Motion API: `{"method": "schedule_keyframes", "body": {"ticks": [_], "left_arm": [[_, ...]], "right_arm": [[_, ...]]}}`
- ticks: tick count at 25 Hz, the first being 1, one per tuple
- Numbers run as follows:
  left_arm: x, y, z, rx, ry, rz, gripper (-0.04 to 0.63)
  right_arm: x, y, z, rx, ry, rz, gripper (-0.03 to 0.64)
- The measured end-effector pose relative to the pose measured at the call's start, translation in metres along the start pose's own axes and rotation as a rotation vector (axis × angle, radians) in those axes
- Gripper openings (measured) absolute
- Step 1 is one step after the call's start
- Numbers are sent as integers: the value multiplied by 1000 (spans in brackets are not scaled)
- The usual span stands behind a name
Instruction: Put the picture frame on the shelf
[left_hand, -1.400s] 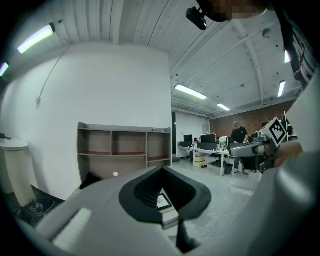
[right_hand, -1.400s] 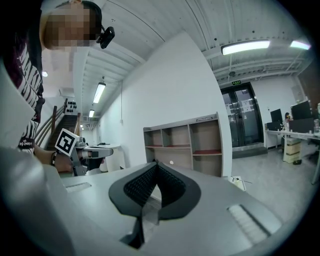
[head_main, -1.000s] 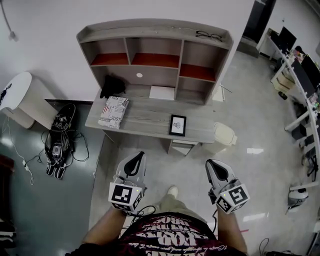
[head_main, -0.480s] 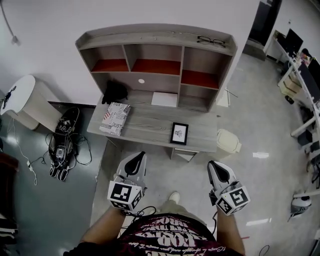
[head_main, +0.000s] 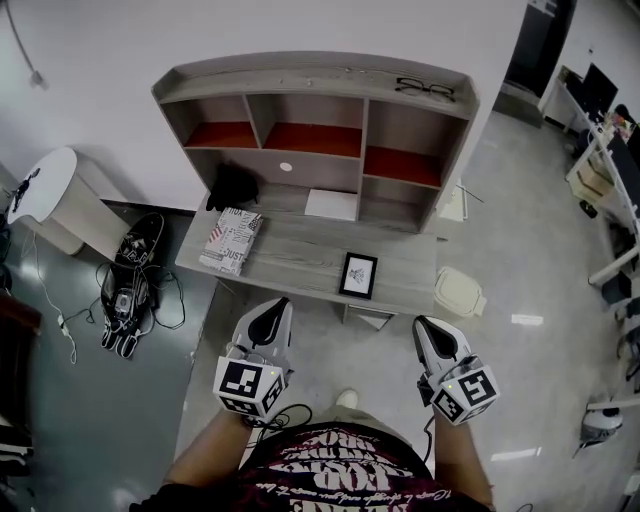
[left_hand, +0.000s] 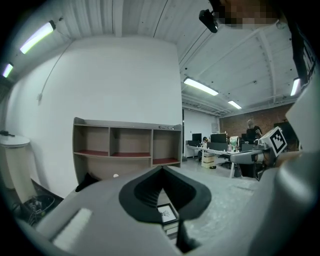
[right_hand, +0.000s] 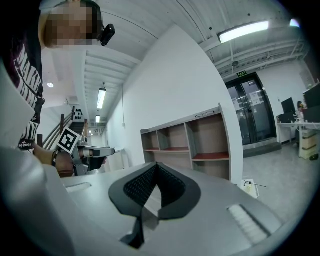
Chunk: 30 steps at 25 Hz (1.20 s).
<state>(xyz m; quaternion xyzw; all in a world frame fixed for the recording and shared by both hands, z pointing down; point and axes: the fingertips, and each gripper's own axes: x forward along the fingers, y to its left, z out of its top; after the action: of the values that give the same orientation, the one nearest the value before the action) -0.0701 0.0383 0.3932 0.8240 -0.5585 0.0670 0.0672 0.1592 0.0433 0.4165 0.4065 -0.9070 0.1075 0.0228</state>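
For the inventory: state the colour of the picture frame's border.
Black, on the picture frame; clearest in the head view.

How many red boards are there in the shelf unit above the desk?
3, all in the shelf unit: left red board, middle red board, and right red board, set lower than the others. None appears hidden.

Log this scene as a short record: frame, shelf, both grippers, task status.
Picture frame: lying flat on the desk, near its front edge
Shelf unit: at the desk's back, upper compartments look empty
Left gripper: shut, empty, short of the desk
Right gripper: shut, empty, short of the desk
Task status: frame not yet picked up
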Motion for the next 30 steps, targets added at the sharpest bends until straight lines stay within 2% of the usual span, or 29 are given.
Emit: {"method": "schedule_keyframes", "body": {"ticks": [10, 20, 30], "left_arm": [[2, 21, -14, -15, 32, 47, 0], [55, 33, 7, 16, 7, -22, 0], [93, 41, -3, 26, 65, -70, 0]], "right_arm": [[25, -3, -5, 13, 30, 36, 28], [57, -27, 8, 10, 21, -3, 28], [85, -48, 8, 33, 36, -28, 28]]}}
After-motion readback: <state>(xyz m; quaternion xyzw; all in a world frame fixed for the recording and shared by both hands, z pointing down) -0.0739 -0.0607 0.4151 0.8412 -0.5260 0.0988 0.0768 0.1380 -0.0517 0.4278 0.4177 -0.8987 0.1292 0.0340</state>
